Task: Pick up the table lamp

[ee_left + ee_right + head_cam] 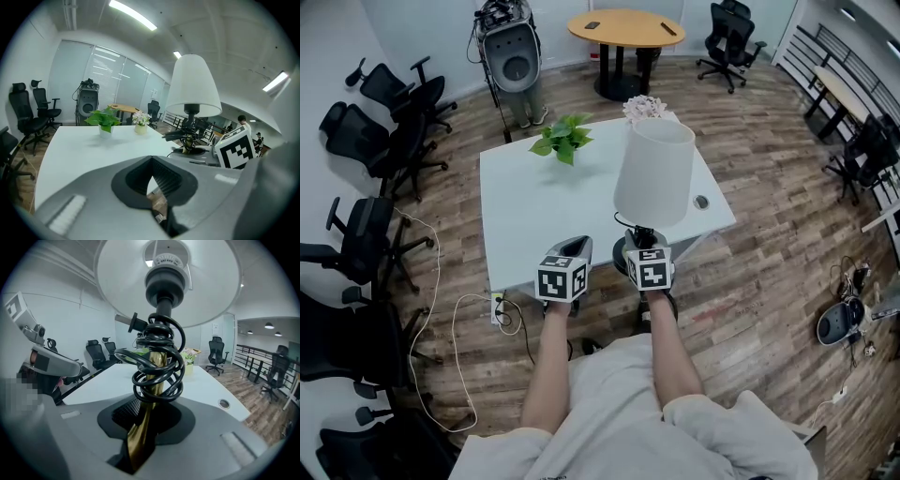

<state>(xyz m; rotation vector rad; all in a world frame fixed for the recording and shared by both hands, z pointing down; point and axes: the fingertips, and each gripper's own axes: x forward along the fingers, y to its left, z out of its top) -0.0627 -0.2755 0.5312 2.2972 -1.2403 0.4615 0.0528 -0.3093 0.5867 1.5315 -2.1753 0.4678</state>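
Brass stem (141,434) of the table lamp (654,173) is pinched between our right gripper's (151,409) jaws at the white table's (534,216) near edge, its base perhaps just lifted. Our left gripper's (152,177) jaws stand slightly apart, empty.

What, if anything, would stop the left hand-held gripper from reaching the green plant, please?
Probably nothing, so likely yes: the left hand-held gripper is empty, jaws apart, and bare table lies between it and the plant. The lamp, clamped in the right hand-held gripper, stands off to the side.
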